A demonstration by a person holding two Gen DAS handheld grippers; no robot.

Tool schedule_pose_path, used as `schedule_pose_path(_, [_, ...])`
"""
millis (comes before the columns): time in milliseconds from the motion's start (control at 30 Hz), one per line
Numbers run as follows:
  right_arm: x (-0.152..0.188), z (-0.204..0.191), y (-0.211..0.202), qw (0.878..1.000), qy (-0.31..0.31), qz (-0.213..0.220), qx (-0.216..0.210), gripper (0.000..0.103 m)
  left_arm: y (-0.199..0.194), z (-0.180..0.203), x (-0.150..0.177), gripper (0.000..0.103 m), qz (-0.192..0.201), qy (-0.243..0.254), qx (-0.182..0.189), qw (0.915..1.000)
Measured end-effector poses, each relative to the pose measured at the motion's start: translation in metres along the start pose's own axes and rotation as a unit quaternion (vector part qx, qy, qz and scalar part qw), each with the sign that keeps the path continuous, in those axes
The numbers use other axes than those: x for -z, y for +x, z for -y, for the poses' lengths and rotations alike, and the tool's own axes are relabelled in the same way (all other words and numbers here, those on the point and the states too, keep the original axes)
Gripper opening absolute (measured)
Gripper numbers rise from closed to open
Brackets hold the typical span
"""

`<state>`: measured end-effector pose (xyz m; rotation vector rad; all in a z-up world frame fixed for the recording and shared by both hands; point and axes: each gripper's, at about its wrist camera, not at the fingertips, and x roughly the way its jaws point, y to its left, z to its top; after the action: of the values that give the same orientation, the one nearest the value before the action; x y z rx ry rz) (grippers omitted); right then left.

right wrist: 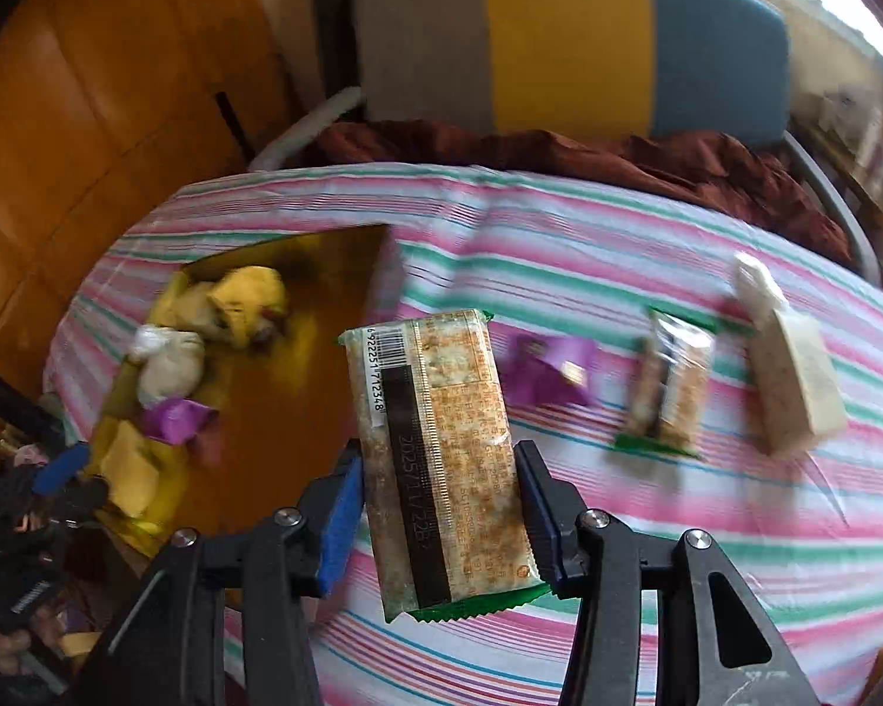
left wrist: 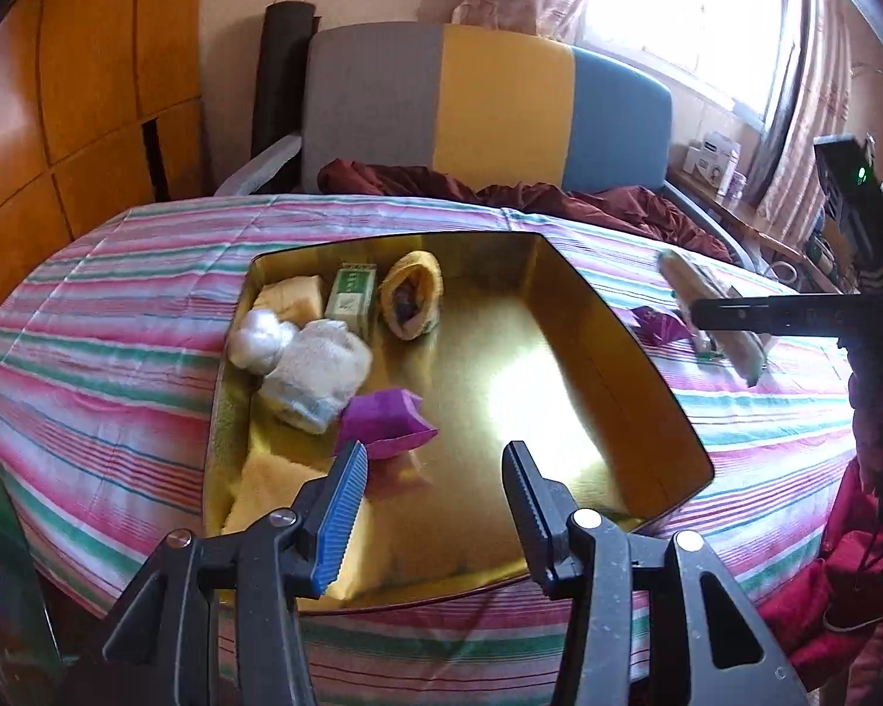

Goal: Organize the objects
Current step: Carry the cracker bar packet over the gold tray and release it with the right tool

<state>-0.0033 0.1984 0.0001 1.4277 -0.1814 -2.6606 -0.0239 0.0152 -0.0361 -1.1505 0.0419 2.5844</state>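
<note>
Right tongs (right wrist: 438, 523) grip cracker packet (right wrist: 435, 453) by long edges for my carry to gold box (left wrist: 636, 353); left tongs (left wrist: 435, 488) open, empty, over box.

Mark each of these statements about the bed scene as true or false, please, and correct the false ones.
1. The right tongs hold a snack packet. True.
2. The left tongs grip the purple pouch. False: they are open and hold nothing.
3. The gold box sits on the striped bedsheet. True.
4. The gold box is empty. False: it holds the purple pouch, a white cloth bundle, a green carton and other items.
5. A second purple pouch lies on the bedsheet outside the box. True.
</note>
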Motion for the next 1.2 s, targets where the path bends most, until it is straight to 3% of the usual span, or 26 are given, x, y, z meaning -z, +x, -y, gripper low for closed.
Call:
schedule_pose_path(233, [-0.021, -0.082, 0.05, 0.996, -0.074, -0.041, -0.041, 0.05, -0.005, -0.039, 0.003, 0.048, 0.0, -0.045, -0.029, 0.9985])
schedule_pose_path(500, [-0.032, -0.137, 0.134, 0.987, -0.112, -0.107, -0.044, 0.051, 0.001, -0.062, 0.009, 0.048, -0.009, -0.072, -0.037, 0.9967])
schedule_pose_path(567, [-0.033, -0.145, 0.143, 0.986, -0.125, -0.108, -0.035, 0.052, 0.003, -0.063, 0.01, 0.048, -0.013, -0.073, -0.035, 0.9966])
schedule_pose_path(767, [-0.034, -0.138, 0.135, 0.991, -0.1, -0.083, -0.044, 0.064, 0.006, -0.064, 0.011, 0.048, -0.016, -0.075, -0.039, 0.9963])
schedule_pose_path(1200, [-0.014, -0.102, 0.073, 0.997, -0.061, -0.017, -0.047, 0.073, -0.012, -0.037, 0.004, 0.048, 0.009, -0.034, -0.036, 0.9987])
